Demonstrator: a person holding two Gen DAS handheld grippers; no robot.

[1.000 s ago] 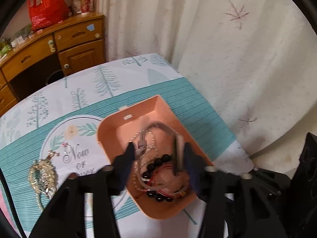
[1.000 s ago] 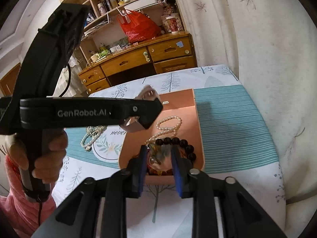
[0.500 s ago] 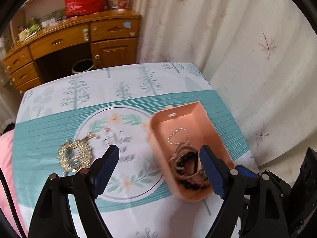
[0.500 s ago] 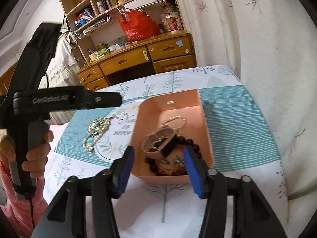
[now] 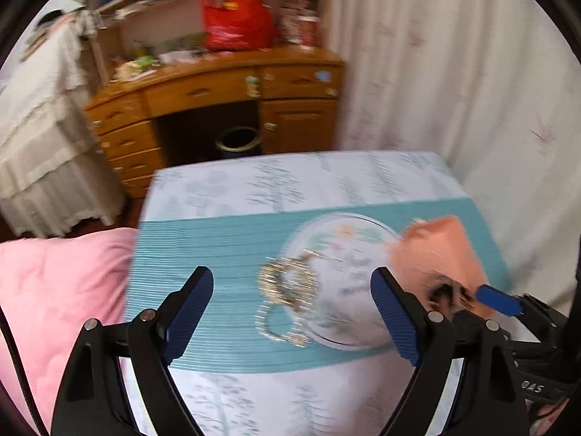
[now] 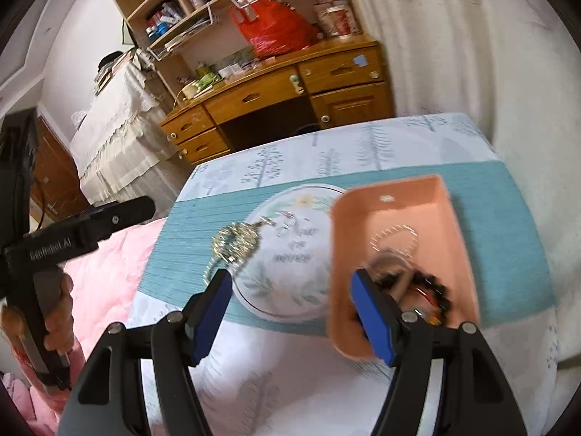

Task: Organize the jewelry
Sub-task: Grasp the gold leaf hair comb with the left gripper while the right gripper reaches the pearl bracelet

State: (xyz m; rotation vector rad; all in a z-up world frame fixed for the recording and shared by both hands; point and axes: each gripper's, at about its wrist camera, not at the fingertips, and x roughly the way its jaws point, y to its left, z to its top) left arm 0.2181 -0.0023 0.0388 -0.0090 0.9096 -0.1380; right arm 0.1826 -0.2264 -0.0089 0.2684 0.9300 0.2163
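Between my wide-open left tongs (image 5: 292,307) a tangled gold chain necklace (image 5: 287,285) is lying on the teal cloth; my right tongs (image 6: 290,303), also open, are holding nothing. Closing too shallowly, I am risking snagging one loop and dragging it beside the pink plastic tray (image 6: 450,210).

On the side of the left gripper (image 6: 78,241), at the left edge of the right wrist view: "GenRobot.AI", white and blurred. On the tablecloth medallion (image 6: 294,250), frame centre of the same view: script lettering, first word apparently "Now", the lines beneath too smeared to make out. On the black housing (image 5: 532,387) at lower right of the left wrist view: white characters, upside down, roughly "OAS".
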